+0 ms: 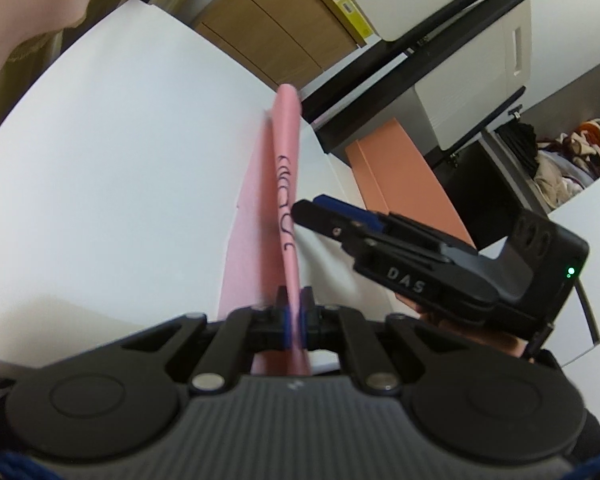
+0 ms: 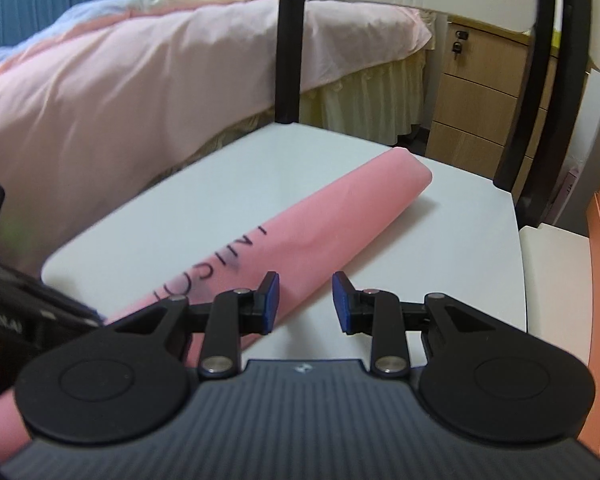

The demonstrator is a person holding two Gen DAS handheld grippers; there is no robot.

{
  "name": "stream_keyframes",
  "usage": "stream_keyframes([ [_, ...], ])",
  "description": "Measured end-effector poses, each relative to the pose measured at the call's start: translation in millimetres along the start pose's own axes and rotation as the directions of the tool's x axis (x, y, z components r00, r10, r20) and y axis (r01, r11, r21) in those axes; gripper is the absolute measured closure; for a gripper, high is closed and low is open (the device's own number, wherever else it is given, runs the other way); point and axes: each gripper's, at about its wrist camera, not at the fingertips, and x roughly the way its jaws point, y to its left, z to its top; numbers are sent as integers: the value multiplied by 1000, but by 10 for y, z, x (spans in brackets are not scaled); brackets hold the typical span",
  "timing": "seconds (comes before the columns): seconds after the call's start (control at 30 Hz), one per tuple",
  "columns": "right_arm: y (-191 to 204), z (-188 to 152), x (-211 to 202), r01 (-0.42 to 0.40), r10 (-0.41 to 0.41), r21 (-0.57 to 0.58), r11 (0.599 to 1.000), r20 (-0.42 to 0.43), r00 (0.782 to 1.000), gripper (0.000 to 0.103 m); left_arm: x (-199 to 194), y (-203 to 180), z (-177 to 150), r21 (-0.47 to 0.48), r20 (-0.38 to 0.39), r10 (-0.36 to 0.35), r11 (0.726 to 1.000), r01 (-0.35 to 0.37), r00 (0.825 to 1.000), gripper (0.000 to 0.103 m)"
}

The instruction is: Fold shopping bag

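Observation:
The pink shopping bag [image 1: 286,184] with black lettering is folded into a long narrow strip on the white table [image 1: 112,168]. My left gripper [image 1: 295,312] is shut on the bag's near edge and lifts it on edge above the table. My right gripper [image 2: 305,304] is open and empty, hovering just right of the bag [image 2: 340,208]. It shows in the left wrist view [image 1: 320,212] beside the bag's middle, to its right.
A bed with pink bedding [image 2: 120,76] lies left of the table. A black chair frame [image 2: 290,40] stands at the far edge. A wooden cabinet [image 2: 488,96] and an orange box [image 1: 404,176] stand beyond the table's right side.

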Motion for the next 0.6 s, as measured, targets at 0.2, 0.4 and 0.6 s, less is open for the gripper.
stream_keyframes([
  [0.2, -56, 33, -46, 18, -18, 33, 999, 28, 999, 71, 1, -22, -42, 40, 24, 11, 999, -11, 1000, 96],
  [0.4, -57, 81, -135, -21, 17, 32, 999, 122, 992, 71, -7, -30, -78, 68, 36, 12, 998, -14, 999, 96],
  [0.6, 45, 131, -70, -81, 80, -4, 997, 140, 987, 71, -37, -5, -93, 65, 39, 4, 998, -6, 999, 96],
])
